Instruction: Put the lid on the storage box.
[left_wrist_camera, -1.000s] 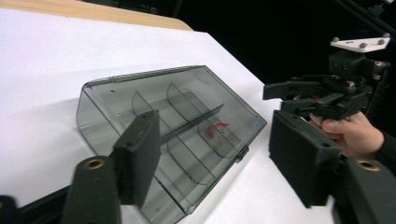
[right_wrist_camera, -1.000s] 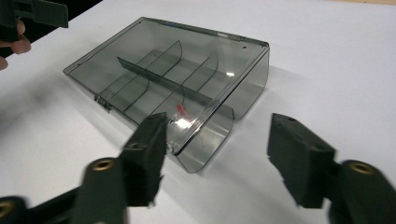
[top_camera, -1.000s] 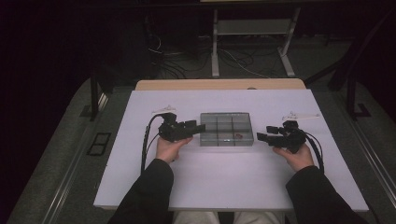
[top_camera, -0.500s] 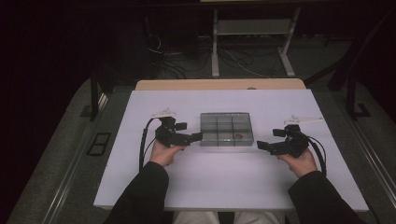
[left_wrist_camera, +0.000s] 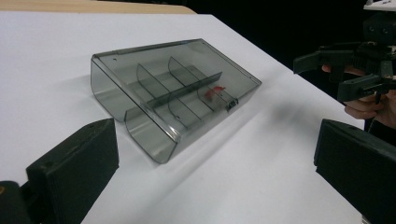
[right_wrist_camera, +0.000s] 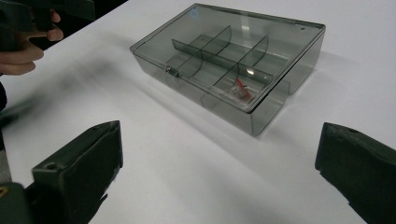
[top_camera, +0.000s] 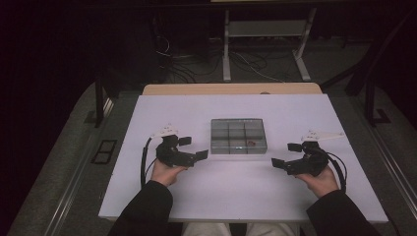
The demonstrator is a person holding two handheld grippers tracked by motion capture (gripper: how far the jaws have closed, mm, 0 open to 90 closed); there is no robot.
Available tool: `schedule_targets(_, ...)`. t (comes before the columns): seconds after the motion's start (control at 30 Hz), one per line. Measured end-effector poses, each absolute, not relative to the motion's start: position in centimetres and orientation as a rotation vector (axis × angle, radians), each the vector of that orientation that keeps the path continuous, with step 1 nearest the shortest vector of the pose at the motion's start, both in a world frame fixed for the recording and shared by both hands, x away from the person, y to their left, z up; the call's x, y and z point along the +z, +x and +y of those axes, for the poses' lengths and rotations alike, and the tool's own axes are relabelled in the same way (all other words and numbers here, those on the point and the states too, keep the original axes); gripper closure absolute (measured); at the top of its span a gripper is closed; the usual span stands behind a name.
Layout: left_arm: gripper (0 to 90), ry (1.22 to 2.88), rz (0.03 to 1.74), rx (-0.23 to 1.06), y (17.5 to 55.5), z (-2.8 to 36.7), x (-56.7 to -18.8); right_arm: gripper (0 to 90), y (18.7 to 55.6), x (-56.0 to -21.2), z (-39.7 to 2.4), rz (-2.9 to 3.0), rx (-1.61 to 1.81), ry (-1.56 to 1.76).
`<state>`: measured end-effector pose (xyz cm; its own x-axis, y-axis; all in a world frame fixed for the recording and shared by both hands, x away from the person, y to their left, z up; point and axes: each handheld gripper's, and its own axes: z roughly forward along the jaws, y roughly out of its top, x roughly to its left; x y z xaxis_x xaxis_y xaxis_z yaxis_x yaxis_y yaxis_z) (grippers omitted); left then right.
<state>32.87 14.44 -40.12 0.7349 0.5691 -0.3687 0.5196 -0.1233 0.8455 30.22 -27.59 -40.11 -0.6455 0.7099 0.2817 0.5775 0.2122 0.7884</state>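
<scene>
Tongs, left and right, have just been opening and now gape wide, empty, at 9 and 3 o'clock of the smoky clear plastic divider box mid-counter. Looks like a let-go step; next grab needs both squared up on its sides.

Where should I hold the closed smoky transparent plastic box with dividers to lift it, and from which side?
Probably grip the smoky transparent plastic compartment box by its two short end walls, one tool from each side. It lies flat with its lid shut, and the left tool and right tool already flank it, open.

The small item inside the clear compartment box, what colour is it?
Red; the small item shows best in the right gripper view.
</scene>
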Motion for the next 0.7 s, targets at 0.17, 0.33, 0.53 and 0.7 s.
schedule_targets(0.17, 0.0, 1.773, 0.836, 0.061, 31.7, 14.9, -40.6, 0.1, 29.5, -40.4, -27.6, 2.342, 1.422, 1.231)
schedule_targets(0.33, 0.0, 1.77, 0.828, 0.057, 30.5, 15.4, -41.3, 0.1, 29.0, -40.9, -27.8, 2.36, 1.424, 1.223)
schedule_targets(0.53, 0.0, 1.793, 0.8, 0.059, 29.4, 15.6, -41.9, 0.2, 28.4, -41.6, -28.0, 2.377, 1.44, 1.218)
schedule_targets(0.7, 0.0, 1.809, 0.78, 0.055, 29.1, 15.5, -42.3, 0.2, 28.3, -41.9, -28.1, 2.383, 1.438, 1.212)
